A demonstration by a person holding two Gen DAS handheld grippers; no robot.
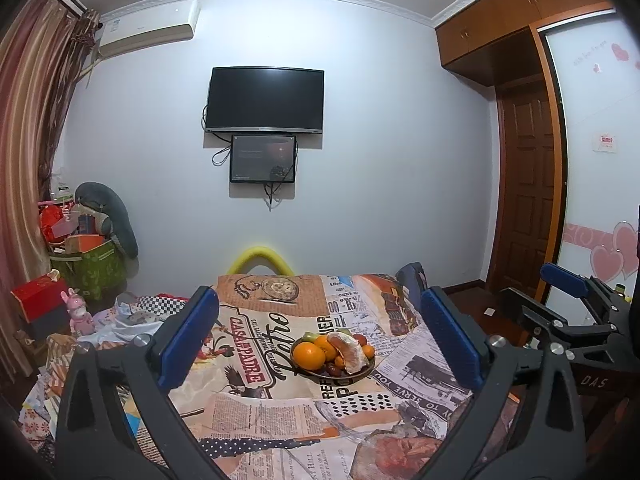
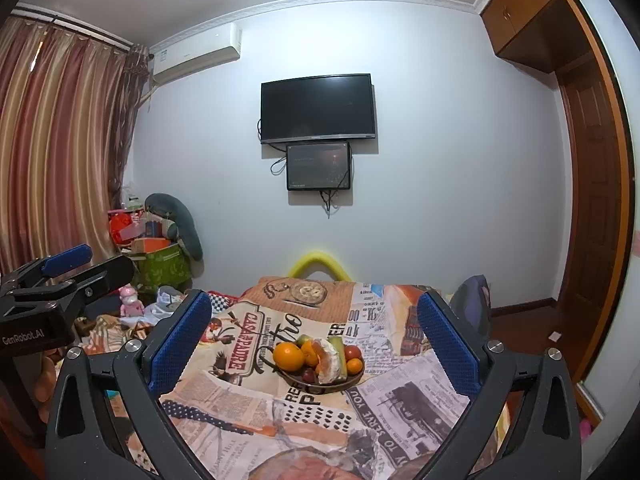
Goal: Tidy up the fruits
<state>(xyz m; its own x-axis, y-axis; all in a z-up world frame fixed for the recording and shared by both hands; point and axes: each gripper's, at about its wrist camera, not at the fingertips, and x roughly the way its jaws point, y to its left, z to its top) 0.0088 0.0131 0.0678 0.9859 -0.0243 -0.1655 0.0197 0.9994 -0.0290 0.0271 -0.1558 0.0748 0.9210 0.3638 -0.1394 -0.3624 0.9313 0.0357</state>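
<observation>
While oranges [image 1: 308, 354] crowd it, bowl [image 1: 362, 372] holds peeled citrus [image 1: 349, 351].

A pale wall [image 1: 380, 140] fills the middle of both views, with a black television [image 1: 265, 99] hung at its centre and a smaller screen [image 1: 263, 159] just beneath, cables dangling. At the upper left sits an air conditioner [image 1: 150, 28] beside striped curtains [image 2: 56, 140] (reddish and gold). Wooden cabinets [image 1: 504, 20] and a dark panelled door [image 1: 526, 192] occupy the right. At lower left, boxes and bags [image 1: 86, 256] are heaped in the corner. A table under a newspaper-print cloth [image 1: 280, 408] spans the bottom centre.
</observation>
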